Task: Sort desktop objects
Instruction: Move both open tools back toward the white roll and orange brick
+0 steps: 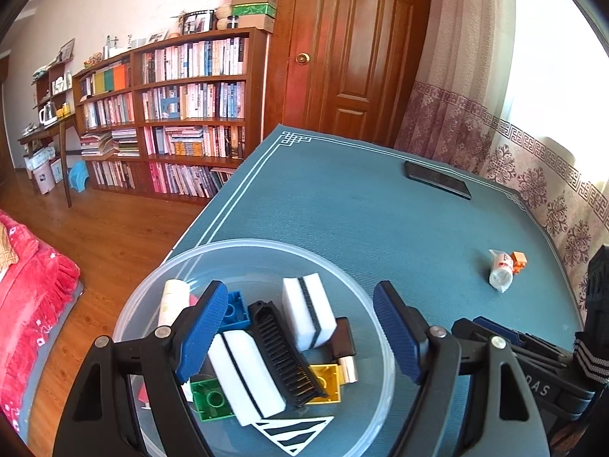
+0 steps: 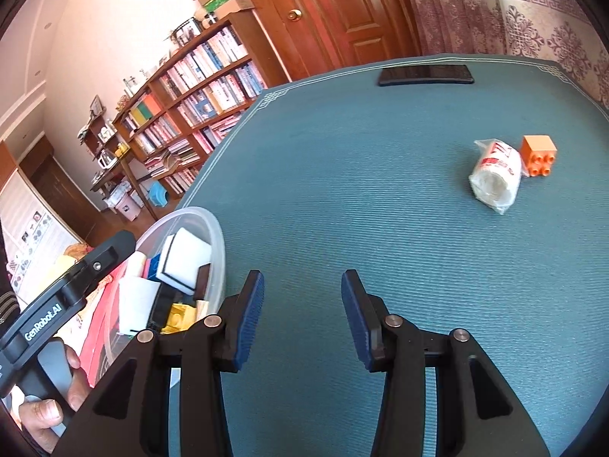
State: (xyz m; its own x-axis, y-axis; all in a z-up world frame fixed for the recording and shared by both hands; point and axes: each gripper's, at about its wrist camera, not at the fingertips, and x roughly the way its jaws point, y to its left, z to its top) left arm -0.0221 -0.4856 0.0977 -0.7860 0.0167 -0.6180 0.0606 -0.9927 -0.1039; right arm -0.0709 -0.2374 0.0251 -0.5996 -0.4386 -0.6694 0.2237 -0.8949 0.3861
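Left gripper (image 1: 300,327) is spread wide with nothing between its blue pads, hanging right over the clear plastic bowl (image 1: 354,278) at the near left edge of the teal table mat (image 1: 342,205). Right gripper (image 2: 302,316) is also spread apart and empty, over bare mat just right of the bowl.

Stuff left out on the mat: a small roll in a clear plastic wrapper (image 2: 495,173) with red print, lying on its side, and an orange building block (image 2: 538,155) touching its far right side, studs facing the camera. Both sit on the right side of the mat, well apart from the bowl.

Bowl's pretty full: two white sponges with a black stripe (image 1: 308,314), a black comb (image 1: 283,354), blue (image 1: 236,310), green (image 1: 209,398) and yellow (image 1: 325,381) blocks, a white tube (image 1: 173,301), and what might be a black-capped lipstick (image 1: 344,342), hard to tell.

A dark flat phone-like slab (image 1: 437,179) lies at the far edge.
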